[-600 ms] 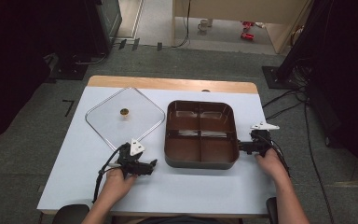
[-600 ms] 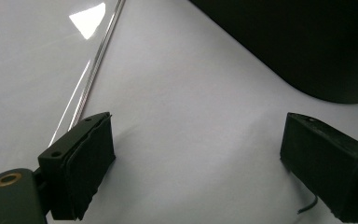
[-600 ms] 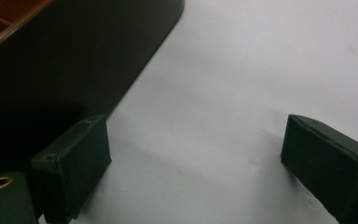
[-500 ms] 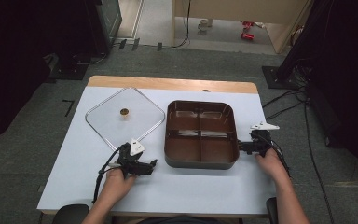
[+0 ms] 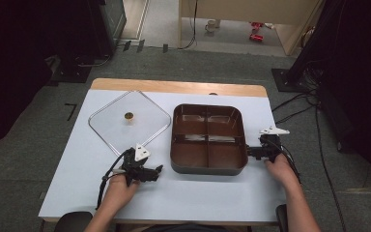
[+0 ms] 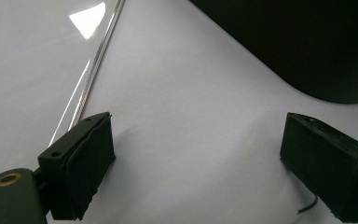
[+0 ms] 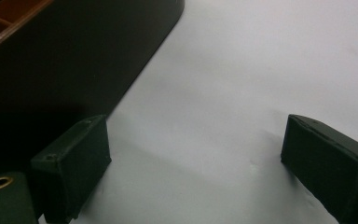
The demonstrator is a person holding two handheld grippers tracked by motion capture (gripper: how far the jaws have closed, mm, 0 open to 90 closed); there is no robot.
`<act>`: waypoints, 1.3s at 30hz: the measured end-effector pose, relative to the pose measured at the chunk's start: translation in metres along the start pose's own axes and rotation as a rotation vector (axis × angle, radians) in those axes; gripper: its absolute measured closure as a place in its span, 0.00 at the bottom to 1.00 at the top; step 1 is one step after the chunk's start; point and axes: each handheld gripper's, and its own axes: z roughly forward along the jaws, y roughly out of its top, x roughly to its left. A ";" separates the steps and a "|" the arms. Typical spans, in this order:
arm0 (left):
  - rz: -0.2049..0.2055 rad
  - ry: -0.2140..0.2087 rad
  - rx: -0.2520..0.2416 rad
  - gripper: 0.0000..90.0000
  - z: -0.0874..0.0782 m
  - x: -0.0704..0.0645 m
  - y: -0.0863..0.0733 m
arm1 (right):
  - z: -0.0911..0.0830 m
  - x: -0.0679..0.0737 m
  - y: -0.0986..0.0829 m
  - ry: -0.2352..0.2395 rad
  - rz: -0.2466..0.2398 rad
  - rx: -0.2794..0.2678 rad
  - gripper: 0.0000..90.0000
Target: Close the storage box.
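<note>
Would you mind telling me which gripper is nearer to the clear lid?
Left. The left gripper sits just off the clear lid's near corner; the right gripper is beyond the brown tray.

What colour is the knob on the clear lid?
Brassy gold; the knob sits at the centre of the clear lid, best seen in the high view.

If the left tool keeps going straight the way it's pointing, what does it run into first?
Most likely the dark divided tray: the left tool, jaws open, points at its near-left corner over bare white table. The glass lid lies off to its side.
</note>
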 end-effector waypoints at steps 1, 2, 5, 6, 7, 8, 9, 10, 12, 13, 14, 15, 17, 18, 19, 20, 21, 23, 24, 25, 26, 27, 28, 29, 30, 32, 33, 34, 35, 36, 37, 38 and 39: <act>0.000 0.000 0.000 0.11 0.000 0.000 0.000 | 0.000 0.000 0.000 0.000 0.000 0.000 0.08; 0.001 0.001 0.000 0.11 0.000 0.000 0.000 | 0.000 0.000 0.000 0.000 0.000 0.000 0.08; 0.001 0.001 0.000 0.11 0.000 0.000 0.000 | 0.000 0.000 0.000 0.000 0.000 0.000 0.08; 0.001 0.001 0.000 0.11 0.000 0.000 0.000 | 0.000 0.000 0.000 0.000 0.000 0.000 0.08; 0.001 0.001 0.000 0.11 0.000 0.000 0.000 | 0.000 0.000 0.000 0.000 0.000 0.000 0.08; 0.001 0.001 0.000 0.11 0.000 0.000 0.000 | 0.000 0.000 0.000 0.000 0.000 0.000 0.08; 0.001 0.001 0.000 0.11 0.000 0.000 0.000 | 0.000 0.000 0.000 0.000 0.000 0.000 0.08; 0.001 0.001 0.000 0.11 0.000 0.000 0.000 | 0.000 0.000 0.000 0.000 0.000 0.000 0.08; 0.001 0.001 0.000 0.11 0.000 0.000 0.000 | 0.000 0.000 0.000 0.000 0.000 0.000 0.08; 0.001 0.001 0.000 0.11 0.000 0.000 0.000 | 0.000 0.000 0.000 0.000 0.000 0.000 0.08; 0.001 0.001 0.000 0.11 0.000 0.000 0.000 | 0.000 0.000 0.000 0.000 0.000 0.000 0.08; 0.001 0.001 0.000 0.11 0.000 0.000 0.000 | 0.000 0.000 0.000 0.000 0.000 0.000 0.08; 0.001 0.001 0.000 0.11 0.000 0.000 0.000 | 0.000 0.000 0.000 0.000 0.000 0.000 0.08; -0.001 -0.001 0.000 0.11 0.000 0.000 0.000 | 0.000 0.000 0.000 0.000 0.000 0.000 0.08; -0.002 -0.002 0.000 0.11 0.000 0.000 0.000 | 0.000 0.000 0.000 0.000 0.000 0.000 0.08; -0.002 -0.002 0.000 0.11 0.000 0.000 0.000 | 0.000 0.000 0.000 0.000 0.000 0.000 0.08; -0.001 -0.001 0.000 0.11 0.000 0.000 0.000 | 0.000 0.000 0.000 0.000 0.000 0.000 0.08; -0.001 0.001 0.001 0.11 0.000 0.000 0.000 | 0.000 0.000 0.000 0.000 0.000 0.000 0.08; -0.001 0.000 0.001 0.10 0.000 0.000 0.000 | 0.000 0.000 0.000 0.000 0.000 0.000 0.08; -0.003 -0.001 0.000 0.10 0.000 0.000 0.000 | 0.000 0.000 0.000 0.000 0.000 0.000 0.08; -0.003 0.000 0.000 0.10 0.000 0.000 0.000 | 0.000 0.000 0.000 0.000 0.000 0.000 0.08; -0.003 0.000 0.000 0.10 0.001 0.000 0.000 | 0.000 0.000 0.000 0.000 0.000 0.000 0.08; -0.003 0.000 0.001 0.10 0.001 0.000 0.001 | 0.000 0.000 0.000 0.000 0.000 0.000 0.08; -0.003 0.000 0.002 0.10 0.001 0.000 0.001 | 0.000 0.000 0.000 0.000 0.000 0.000 0.08; -0.004 -0.001 0.008 0.09 0.002 0.000 0.002 | 0.000 0.000 0.000 0.000 0.000 0.000 0.08; -0.013 0.005 0.021 0.06 0.004 -0.002 0.004 | 0.000 0.000 0.000 0.000 0.000 0.000 0.08; -0.020 0.015 0.025 0.03 0.006 -0.005 0.005 | 0.000 0.000 0.000 0.000 0.000 0.000 0.08; -0.021 0.022 0.042 0.01 0.006 -0.006 0.007 | 0.000 0.000 0.000 0.000 0.000 0.000 0.08; -0.025 0.021 0.052 0.01 0.007 -0.006 0.008 | 0.000 0.000 0.000 -0.001 0.000 0.000 0.08; -0.027 0.022 0.079 0.01 0.007 -0.006 0.012 | 0.000 0.000 0.000 -0.001 0.000 0.000 0.08; -0.027 0.022 0.099 0.01 0.008 -0.006 0.014 | 0.000 0.000 0.000 0.000 0.000 0.000 0.08; -0.028 0.025 0.125 0.01 0.008 -0.006 0.017 | 0.000 0.000 0.000 0.000 0.000 0.000 0.08; -0.032 0.025 0.135 0.01 0.009 -0.006 0.019 | 0.000 0.000 0.000 0.000 0.000 0.000 0.08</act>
